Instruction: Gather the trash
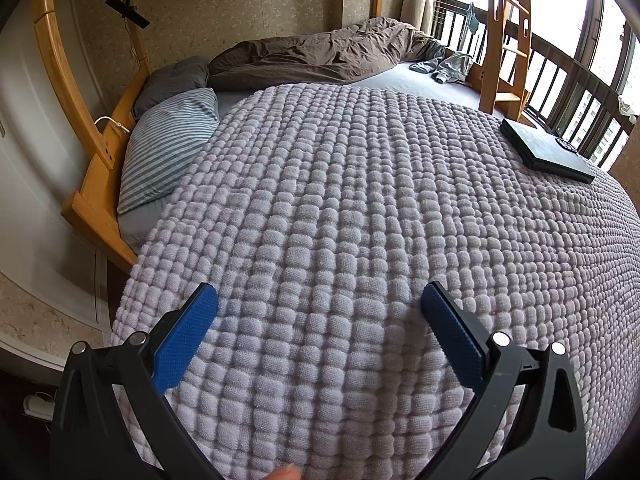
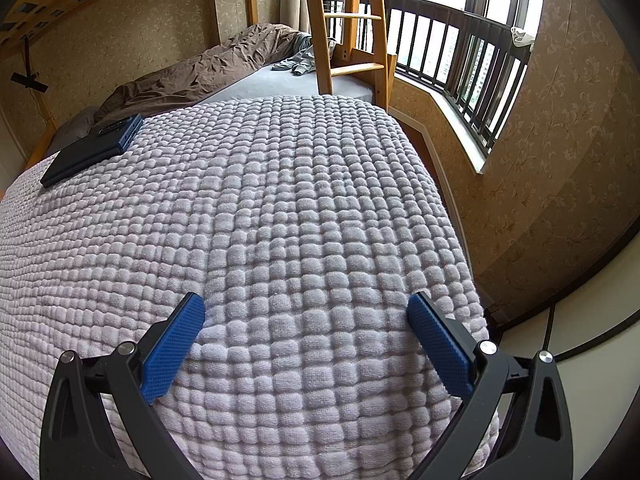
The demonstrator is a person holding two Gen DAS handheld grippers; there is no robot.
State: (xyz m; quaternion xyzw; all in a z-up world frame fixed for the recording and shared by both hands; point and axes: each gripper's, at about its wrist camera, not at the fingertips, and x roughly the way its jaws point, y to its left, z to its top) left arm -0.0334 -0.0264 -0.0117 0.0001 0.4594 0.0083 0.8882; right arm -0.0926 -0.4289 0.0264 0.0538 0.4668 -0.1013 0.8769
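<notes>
No trash shows in either view. My left gripper (image 1: 319,294) is open and empty, hovering over the near end of a lilac waffle-textured blanket (image 1: 360,220) on the bed. My right gripper (image 2: 306,302) is open and empty over the same blanket (image 2: 260,208), near its right edge. A flat black box (image 1: 546,150) lies on the blanket at the far right in the left wrist view, and at the far left in the right wrist view (image 2: 94,148).
A striped pillow (image 1: 168,148) and a grey pillow (image 1: 172,82) lie at the bed's left. A brown duvet (image 1: 320,54) and grey clothes (image 1: 448,65) lie at the back. A wooden ladder (image 2: 348,28) stands at the far corner. A railed window (image 2: 460,64) is to the right.
</notes>
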